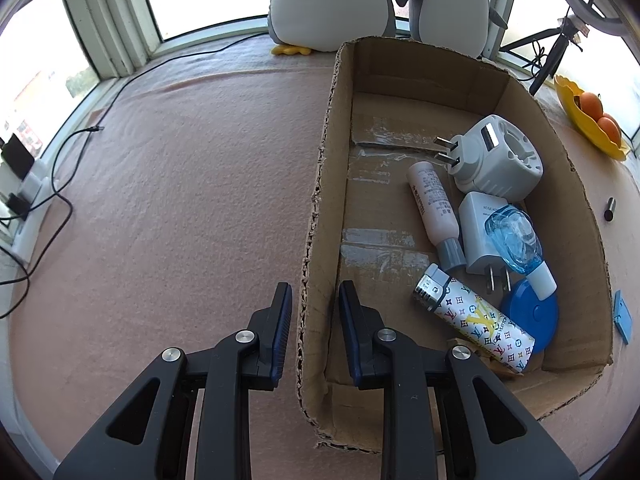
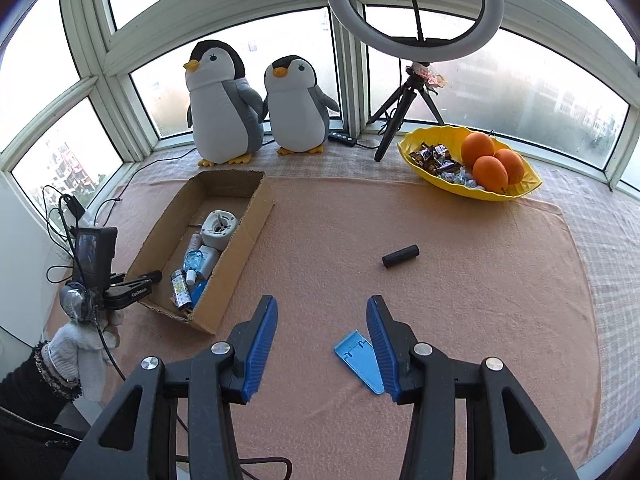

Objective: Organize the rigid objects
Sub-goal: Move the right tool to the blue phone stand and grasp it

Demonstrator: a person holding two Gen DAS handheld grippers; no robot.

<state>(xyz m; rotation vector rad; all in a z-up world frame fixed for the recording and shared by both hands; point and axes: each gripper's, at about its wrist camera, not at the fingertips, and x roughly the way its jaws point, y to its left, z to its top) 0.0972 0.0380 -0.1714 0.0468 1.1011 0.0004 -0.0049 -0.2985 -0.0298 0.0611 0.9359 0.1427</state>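
Cardboard box: left gripper clamped on its near wall. Inside: lighter, LV monogram print; white bottle, label unreadable. Right gripper half-open, empty, above light-blue plastic piece, partly hidden.

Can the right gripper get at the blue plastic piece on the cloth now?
Probably yes. The right gripper is open and empty, and the blue piece lies flat on the cloth just ahead, partly behind one finger, with nothing over it. Being flat, it may be hard to pinch.

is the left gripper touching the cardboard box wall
Touching: in the left wrist view the left gripper is clamped on the cardboard box wall, one pad against each side.
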